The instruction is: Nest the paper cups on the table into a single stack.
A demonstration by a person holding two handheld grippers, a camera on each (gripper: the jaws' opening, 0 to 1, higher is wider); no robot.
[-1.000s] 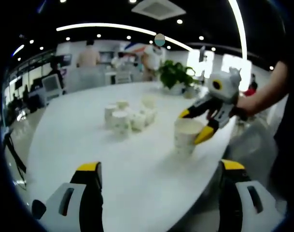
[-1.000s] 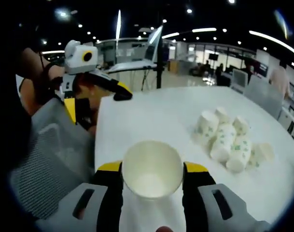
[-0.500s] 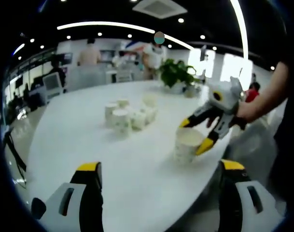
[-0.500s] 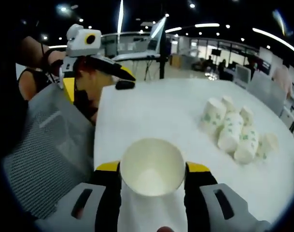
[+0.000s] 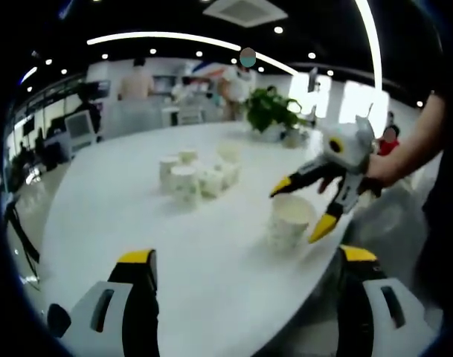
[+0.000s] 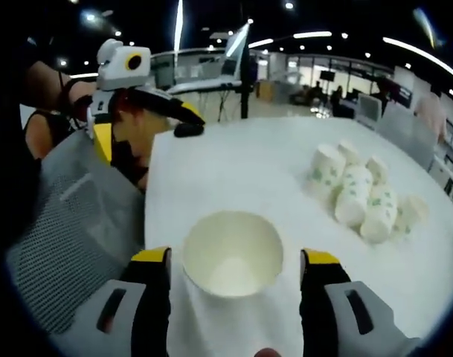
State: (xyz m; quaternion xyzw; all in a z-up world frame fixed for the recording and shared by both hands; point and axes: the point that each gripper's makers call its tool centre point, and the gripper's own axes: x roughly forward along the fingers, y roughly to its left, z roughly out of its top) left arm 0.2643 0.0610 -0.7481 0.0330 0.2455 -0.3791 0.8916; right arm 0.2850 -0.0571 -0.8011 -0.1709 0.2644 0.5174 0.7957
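Observation:
One white paper cup [image 6: 232,253] stands upright and empty near the white table's edge [image 6: 155,216], between the jaws of my right gripper [image 6: 237,259], which is open with a gap on each side of the cup. In the left gripper view the same cup [image 5: 289,221] stands at the right with the right gripper [image 5: 301,210] spread around it. A cluster of several paper cups [image 6: 360,195] with green print lies farther out on the table; the cluster [image 5: 197,175] shows mid-table. My left gripper [image 5: 245,260] is open over the near edge, holding nothing.
A grey mesh chair back [image 6: 70,230] sits just off the table edge beside the cup. A potted plant [image 5: 269,115] stands at the table's far end. People and desks fill the office behind. A person's arm [image 5: 412,145] holds the right gripper.
My right gripper's jaws have spread apart and let go of the cup, which now stands free on the table. The left gripper has stayed put.

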